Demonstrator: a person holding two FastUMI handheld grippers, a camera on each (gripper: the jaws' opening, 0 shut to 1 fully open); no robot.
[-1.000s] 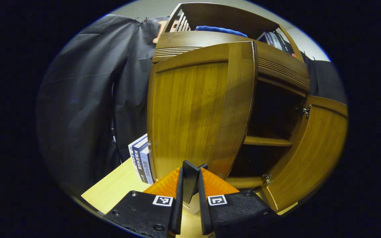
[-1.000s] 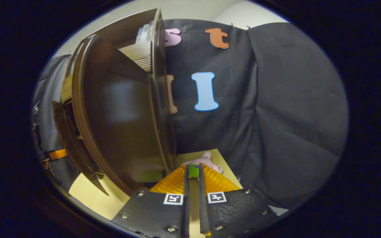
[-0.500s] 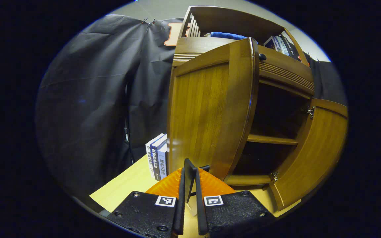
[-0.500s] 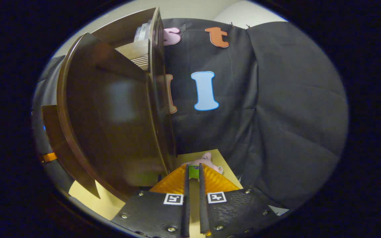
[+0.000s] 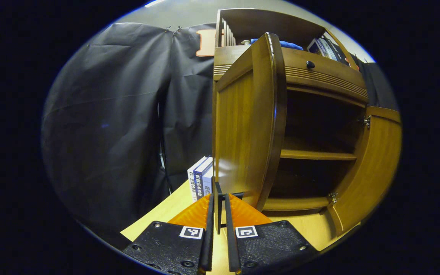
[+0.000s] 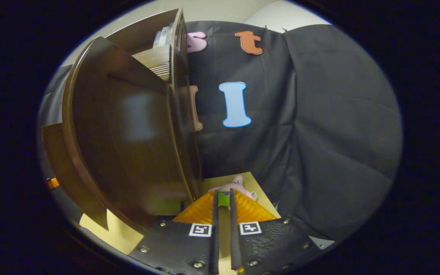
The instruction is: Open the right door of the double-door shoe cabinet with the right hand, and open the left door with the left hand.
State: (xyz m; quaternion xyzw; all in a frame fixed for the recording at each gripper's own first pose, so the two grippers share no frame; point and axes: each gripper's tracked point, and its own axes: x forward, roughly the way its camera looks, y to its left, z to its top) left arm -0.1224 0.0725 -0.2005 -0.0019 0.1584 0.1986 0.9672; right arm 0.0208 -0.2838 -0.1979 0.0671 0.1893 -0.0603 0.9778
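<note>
The wooden shoe cabinet (image 5: 319, 76) stands with both doors open. Its left door (image 5: 243, 126) is swung far out, almost edge-on in the left gripper view. My left gripper (image 5: 219, 195) is shut on a thin black handle (image 5: 218, 210) at that door's lower corner. The right door (image 5: 372, 172) hangs wide open at the right. In the right gripper view that right door (image 6: 128, 133) looms dark at the left. My right gripper (image 6: 222, 194) sits beside its lower edge, fingers nearly together with nothing between them. The left door (image 6: 57, 160) shows beyond.
Inside the cabinet a shelf (image 5: 319, 154) splits a dark space. Upright books (image 5: 201, 177) stand on the table (image 5: 166, 214) left of the cabinet. A pink plush toy (image 6: 239, 182) lies on the table (image 6: 260, 193) ahead of the right gripper. Black cloth walls close in behind.
The left door has swung farther open, drawn by my left gripper on its handle. The right gripper and right door have barely shifted.
</note>
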